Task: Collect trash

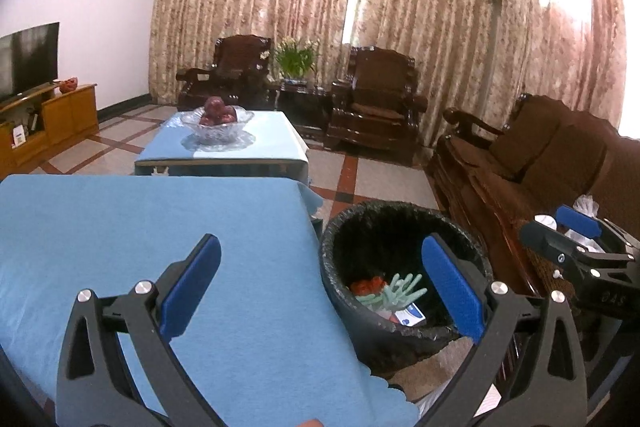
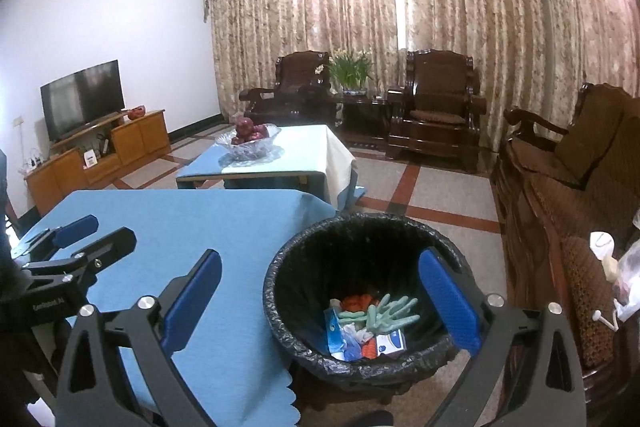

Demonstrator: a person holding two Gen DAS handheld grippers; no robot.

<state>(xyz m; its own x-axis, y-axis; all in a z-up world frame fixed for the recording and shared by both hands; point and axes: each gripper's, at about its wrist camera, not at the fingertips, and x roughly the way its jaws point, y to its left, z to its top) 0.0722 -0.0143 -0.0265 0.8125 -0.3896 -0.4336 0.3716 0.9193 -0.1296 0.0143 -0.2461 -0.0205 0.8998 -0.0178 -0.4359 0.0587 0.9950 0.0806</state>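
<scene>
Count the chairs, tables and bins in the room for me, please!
Armchairs: 2
Sofa: 1
Blue-covered tables: 2
Trash bin: 1
Fruit bowl: 1
Total: 7

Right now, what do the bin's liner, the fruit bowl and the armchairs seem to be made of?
The liner looks like thin black plastic film: it is glossy and wrinkled over the bin's rim. The fruit bowl seems to be clear cut glass, or maybe plastic: it is see-through with sparkling facets. The armchairs look like dark polished wood: carved frames with a shine, and brown seat cushions.
</scene>
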